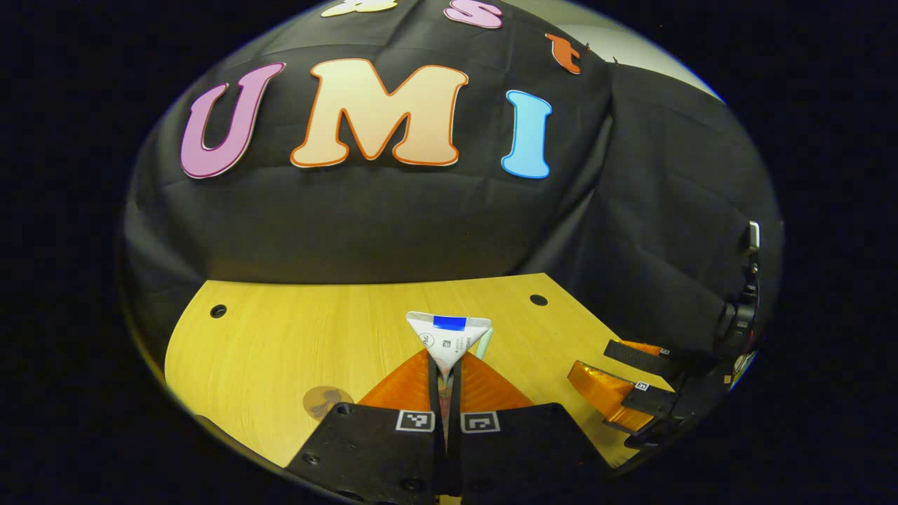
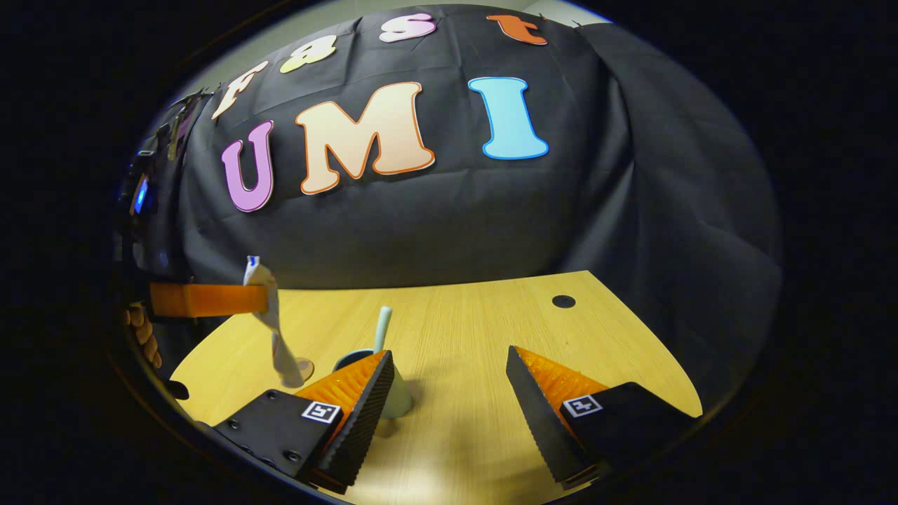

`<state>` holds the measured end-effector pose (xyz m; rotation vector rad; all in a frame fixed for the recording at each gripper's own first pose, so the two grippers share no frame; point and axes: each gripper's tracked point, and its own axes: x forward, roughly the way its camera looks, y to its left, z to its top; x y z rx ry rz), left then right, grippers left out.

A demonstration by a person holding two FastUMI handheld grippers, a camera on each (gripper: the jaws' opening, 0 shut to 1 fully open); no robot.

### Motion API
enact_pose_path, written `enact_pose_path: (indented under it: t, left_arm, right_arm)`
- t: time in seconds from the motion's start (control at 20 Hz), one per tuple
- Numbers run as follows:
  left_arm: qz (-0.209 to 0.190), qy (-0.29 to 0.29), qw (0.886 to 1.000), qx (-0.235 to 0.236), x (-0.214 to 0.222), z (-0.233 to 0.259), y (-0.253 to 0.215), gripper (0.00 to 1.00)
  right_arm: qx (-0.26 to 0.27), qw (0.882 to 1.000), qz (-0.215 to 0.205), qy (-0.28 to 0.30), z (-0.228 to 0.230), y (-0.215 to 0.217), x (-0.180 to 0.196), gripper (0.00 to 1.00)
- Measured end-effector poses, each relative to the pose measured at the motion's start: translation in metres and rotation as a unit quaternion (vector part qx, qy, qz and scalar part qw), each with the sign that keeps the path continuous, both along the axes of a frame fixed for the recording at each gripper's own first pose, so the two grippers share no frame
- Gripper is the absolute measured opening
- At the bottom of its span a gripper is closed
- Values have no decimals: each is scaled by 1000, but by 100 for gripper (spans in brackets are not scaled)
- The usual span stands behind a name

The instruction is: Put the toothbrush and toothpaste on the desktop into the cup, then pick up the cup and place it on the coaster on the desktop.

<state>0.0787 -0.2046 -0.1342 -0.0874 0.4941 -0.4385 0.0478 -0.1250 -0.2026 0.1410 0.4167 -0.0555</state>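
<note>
A: Where's the tube [image 1: 449, 341]?

B: Pinched in the left gripper [image 1: 446, 382], both fingers tight on it, hanging cap down above the desk [image 1: 280, 344]. The right gripper [image 2: 449, 393] is wide apart, holding nothing.

A: And the cup [image 2: 393, 400]?

B: On the desk, partly behind the right gripper's own finger, with the brush [image 2: 382, 326] already standing in it. The tube hangs just beside the cup, not over it yet, I'd judge.

A: So how to do it well?

B: Bring the tube's low end over the rim, keep it upright, lower before letting go, and miss the brush.

A: What differs between views?

B: The right gripper view gives the tube's side profile against the cup. The left gripper view shows the tube end-on and what may be the coaster [image 1: 325, 401].
</note>
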Motion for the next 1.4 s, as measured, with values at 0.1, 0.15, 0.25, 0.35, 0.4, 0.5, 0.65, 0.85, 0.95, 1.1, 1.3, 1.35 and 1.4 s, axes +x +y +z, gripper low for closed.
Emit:
enact_pose_path:
  t: [0.1, 0.15, 0.25, 0.35, 0.4, 0.5, 0.65, 0.85, 0.95, 1.1, 1.3, 1.35, 1.4]
  left_arm:
    - [-6, -3, 1000, -5, 9, -2, -15, 0]
    - [-7, -1, 1000, -8, 13, -6, -21, 0]
    - [-6, 2, 1000, -19, 20, -10, -32, 0]
    - [-2, 4, 1000, -30, 25, -16, -40, 0]
    - [3, 7, 999, -32, 28, -18, -42, 0]
    - [10, 12, 999, -33, 30, -25, -44, 0]
    - [22, 12, 999, -34, 30, -30, -44, 0]
    - [22, 6, 999, -42, 15, -26, -44, 34]
    - [38, -10, 999, -24, 11, -24, -32, 72]
    - [71, -24, 997, -6, -2, -21, -8, 96]
    - [115, -43, 992, 12, -13, -14, 30, 95]
    - [125, -46, 991, 17, -19, -13, 42, 95]
    - [134, -49, 989, 22, -24, -11, 54, 95]
  right_arm:
    - [-1, 1000, -4, 1, 2, -7, -3, 99]
    - [-1, 1000, -7, 2, 3, -11, -4, 99]
    - [2, 1000, -10, 6, 2, -17, -8, 99]
    - [3, 1000, -15, 8, 1, -25, -10, 96]
    - [3, 1000, -17, 9, 0, -28, -11, 99]
    - [3, 1000, -19, 12, -1, -33, -12, 99]
    - [8, 1000, -19, 13, 0, -36, -10, 98]
    - [14, 1000, -4, 16, 0, -29, -6, 98]
    - [18, 1000, 9, 20, 1, -22, -3, 98]
    - [33, 998, 39, 45, -7, -3, 0, 98]
    - [51, 985, 99, 130, -28, 32, -8, 98]
    - [57, 980, 114, 151, -31, 41, -10, 95]
    - [62, 976, 125, 169, -33, 51, -12, 98]
